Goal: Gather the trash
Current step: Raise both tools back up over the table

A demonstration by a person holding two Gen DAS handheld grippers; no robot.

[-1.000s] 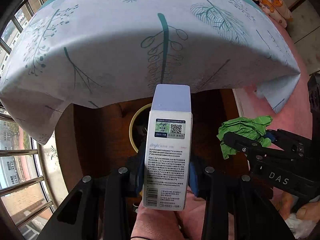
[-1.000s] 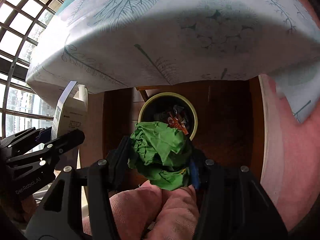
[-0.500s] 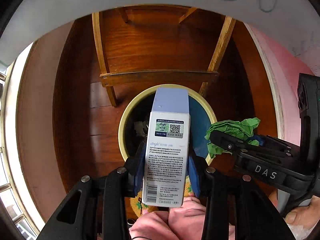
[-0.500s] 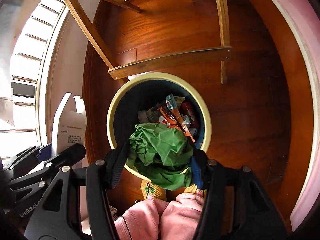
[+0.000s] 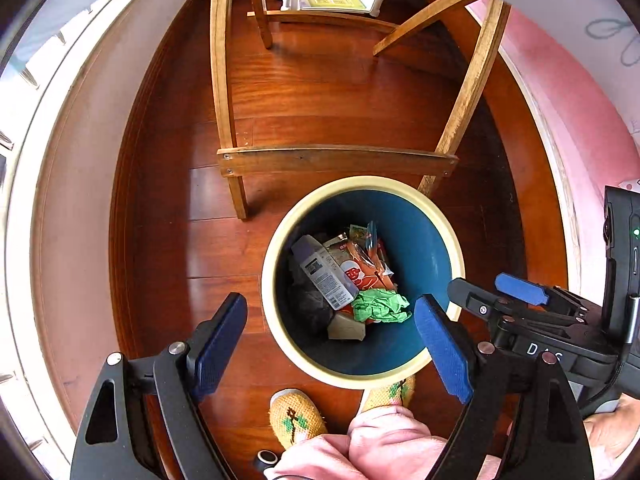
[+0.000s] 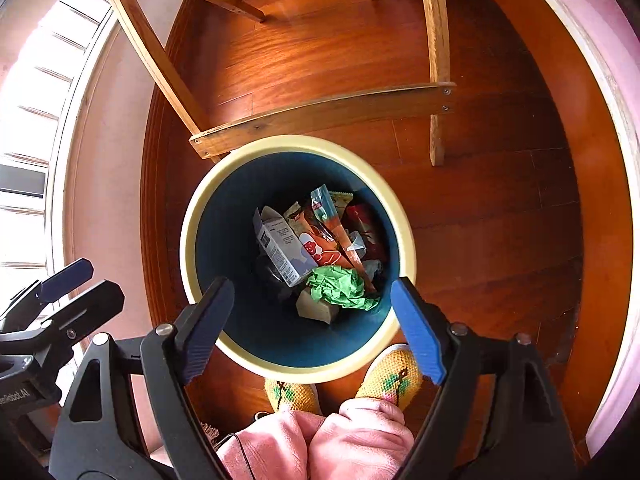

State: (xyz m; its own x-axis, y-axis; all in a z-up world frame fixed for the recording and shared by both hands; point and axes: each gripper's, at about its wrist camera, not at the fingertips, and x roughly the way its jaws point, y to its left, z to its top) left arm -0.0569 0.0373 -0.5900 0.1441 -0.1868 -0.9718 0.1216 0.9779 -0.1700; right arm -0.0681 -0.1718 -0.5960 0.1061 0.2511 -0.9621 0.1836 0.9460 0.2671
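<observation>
Jaws opening on my left gripper (image 5: 332,344) and right gripper (image 6: 312,328), nothing between them, both poised over the bin (image 6: 200,208) so box (image 6: 280,252) and green wad (image 6: 340,288) land inside on the wrappers.

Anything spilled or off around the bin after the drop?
Nothing stands out. The box and green crumpled paper both lie inside the bin on the other wrappers, none on the floor. Both grippers are empty, jaws opening.
</observation>
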